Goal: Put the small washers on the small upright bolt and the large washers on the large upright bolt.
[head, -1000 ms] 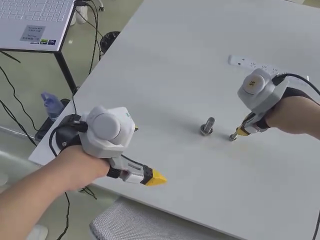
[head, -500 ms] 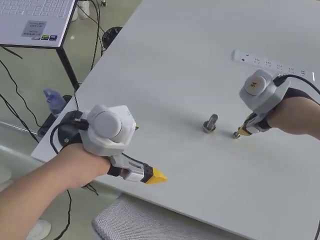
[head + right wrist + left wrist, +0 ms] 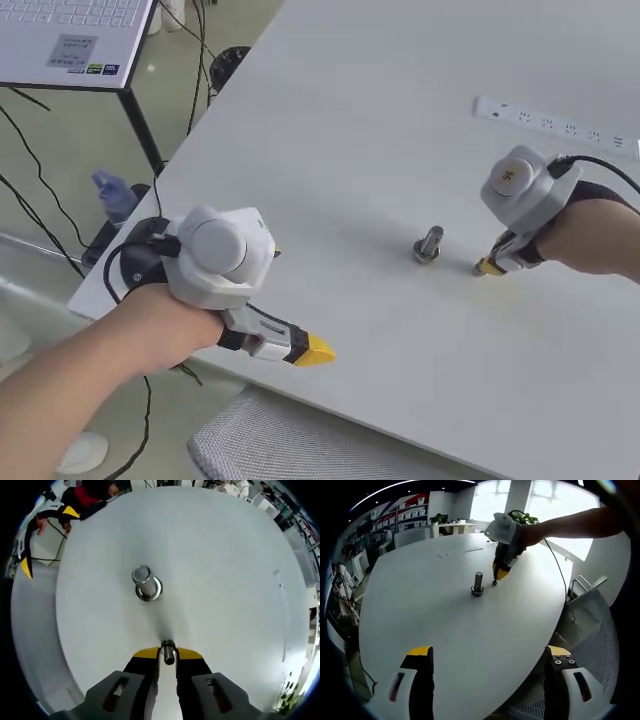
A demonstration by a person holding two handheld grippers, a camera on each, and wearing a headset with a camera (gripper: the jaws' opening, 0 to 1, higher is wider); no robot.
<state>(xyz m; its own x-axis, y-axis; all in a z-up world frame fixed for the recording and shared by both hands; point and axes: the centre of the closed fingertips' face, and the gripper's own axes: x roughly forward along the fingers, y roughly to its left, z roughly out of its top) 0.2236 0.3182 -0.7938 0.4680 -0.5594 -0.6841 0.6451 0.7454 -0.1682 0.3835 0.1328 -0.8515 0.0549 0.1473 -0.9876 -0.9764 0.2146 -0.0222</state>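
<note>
A large steel bolt (image 3: 428,245) stands upright on the white table (image 3: 350,130), with a wider ring at its base. Just to its right, my right gripper (image 3: 488,267) is shut on a small upright bolt (image 3: 169,652) whose foot rests on the tabletop. In the right gripper view the large bolt (image 3: 145,586) stands ahead of the jaws. My left gripper (image 3: 318,350) hovers at the table's near edge with its jaws wide apart and nothing between them (image 3: 489,652). In the left gripper view the large bolt (image 3: 478,584) and the right gripper (image 3: 499,574) show far ahead.
A white power strip (image 3: 555,125) lies at the back right of the table. Off the table's left edge stand a laptop (image 3: 70,40) on a black stand and a blue bottle (image 3: 112,192) on the floor. A mesh chair (image 3: 260,445) sits below the near edge.
Only the head camera has drifted a little. Both grippers and both bolts keep their places relative to one another.
</note>
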